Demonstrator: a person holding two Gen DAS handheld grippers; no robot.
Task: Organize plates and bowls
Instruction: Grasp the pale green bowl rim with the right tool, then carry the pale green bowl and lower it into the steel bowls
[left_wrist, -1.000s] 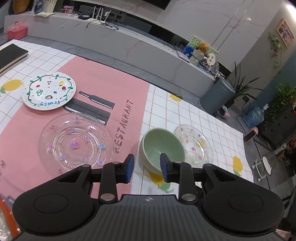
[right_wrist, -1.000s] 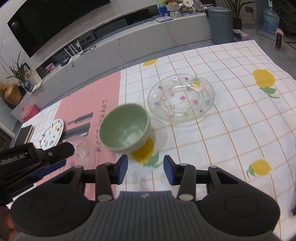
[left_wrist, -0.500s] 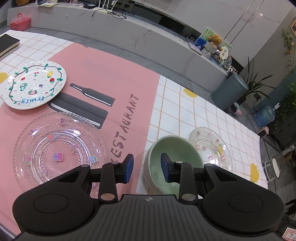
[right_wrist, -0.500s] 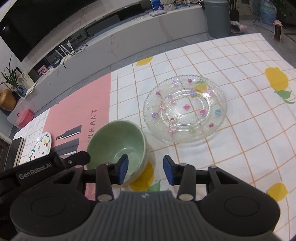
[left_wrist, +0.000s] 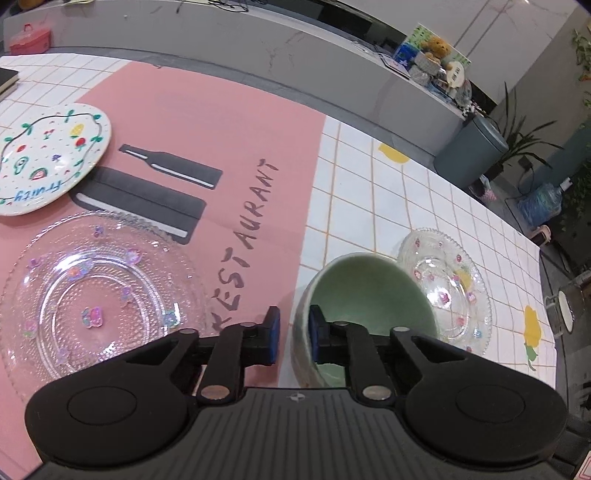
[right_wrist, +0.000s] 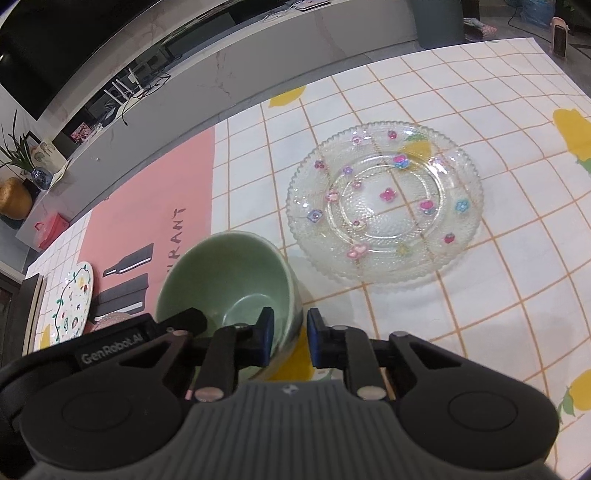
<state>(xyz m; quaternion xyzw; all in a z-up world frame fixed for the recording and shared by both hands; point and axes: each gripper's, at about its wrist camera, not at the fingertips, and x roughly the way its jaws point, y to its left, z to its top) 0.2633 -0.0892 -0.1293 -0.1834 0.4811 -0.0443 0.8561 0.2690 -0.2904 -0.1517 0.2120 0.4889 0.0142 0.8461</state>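
Two tongs, the left gripper (left_wrist: 292, 334) and right gripper (right_wrist: 290, 338), are closing on the green bowl (right_wrist: 229, 273) wall between their jaws, so squeeze evenly and lift together.

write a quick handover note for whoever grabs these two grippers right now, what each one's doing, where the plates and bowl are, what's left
Left gripper: jaws closing across the green bowl wall, one pad outside, one inside.
Right gripper: jaws closing on the opposite wall of the same bowl, one pad in, one out.
The bowl sits on the tablecloth, at the pink panel's edge.
Glass plate with flower dots lies just beyond the bowl, apart from it.
A second glass plate and the painted white plate lie on the pink panel, the white one farther away.
Done: nothing stacked yet.
Left: probably lift the bowl, then group the plates.
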